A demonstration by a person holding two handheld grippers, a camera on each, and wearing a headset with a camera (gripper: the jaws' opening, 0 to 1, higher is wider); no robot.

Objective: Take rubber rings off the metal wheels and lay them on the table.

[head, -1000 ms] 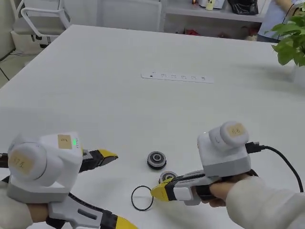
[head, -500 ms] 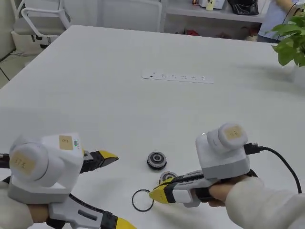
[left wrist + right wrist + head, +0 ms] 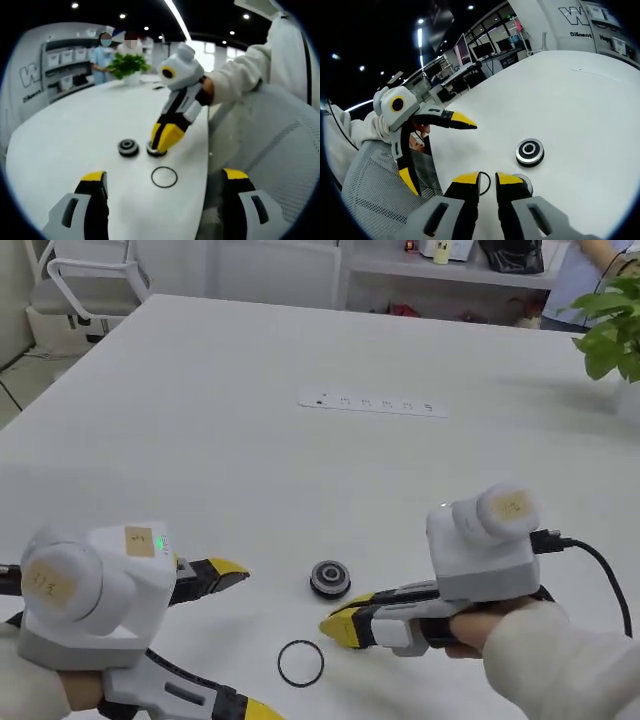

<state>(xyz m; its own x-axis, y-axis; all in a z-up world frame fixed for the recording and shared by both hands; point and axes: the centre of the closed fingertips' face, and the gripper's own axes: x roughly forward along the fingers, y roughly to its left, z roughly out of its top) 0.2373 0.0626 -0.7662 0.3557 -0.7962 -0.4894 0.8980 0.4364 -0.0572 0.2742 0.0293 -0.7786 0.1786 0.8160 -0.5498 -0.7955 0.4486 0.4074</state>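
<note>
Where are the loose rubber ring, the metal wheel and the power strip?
loose rubber ring (image 3: 301,642): head view, top of band.
metal wheel (image 3: 330,578): head view, its hub.
power strip (image 3: 372,403): head view, its middle.

Left hand-held gripper (image 3: 235,640): held at lower left of the head view, jaws spread wide, tips pointing right. Right hand-held gripper (image 3: 335,630): held in the right hand (image 3: 478,632), white sleeve (image 3: 565,665) behind it, jaws drawn nearly together with a narrow gap, tips pointing left.
</note>
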